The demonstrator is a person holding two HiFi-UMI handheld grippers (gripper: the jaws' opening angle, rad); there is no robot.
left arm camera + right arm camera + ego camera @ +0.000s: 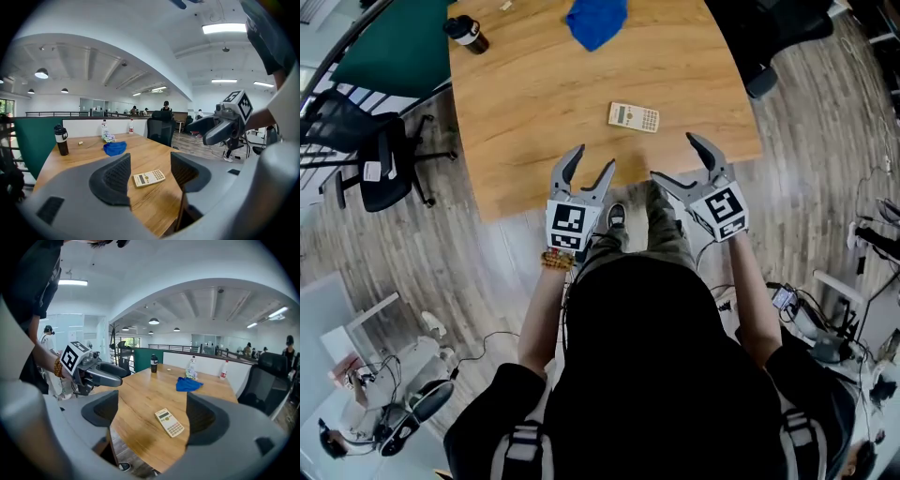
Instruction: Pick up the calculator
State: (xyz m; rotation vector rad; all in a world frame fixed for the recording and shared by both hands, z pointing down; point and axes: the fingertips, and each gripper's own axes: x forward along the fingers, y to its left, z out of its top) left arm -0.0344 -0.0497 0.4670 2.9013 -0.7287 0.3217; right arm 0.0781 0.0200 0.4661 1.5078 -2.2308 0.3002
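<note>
Both my claws are spread wide with nothing between the jaws. My left gripper (pixel 593 159) and right gripper (pixel 675 157) hover at the near edge of the table (pixel 534 112). The calculator (pixel 634 117) lies flat on the surface, close to that edge and ahead of both.

A dark tumbler (pixel 466 34) stands upright at the far left corner, lid on, contents unseen. A blue cloth (pixel 596 21) lies near the far edge.

Only my gripper views show a plastic bottle (pixel 191 365) and a second bottle (pixel 223 370) along the far edge; I cannot tell their fill.
</note>
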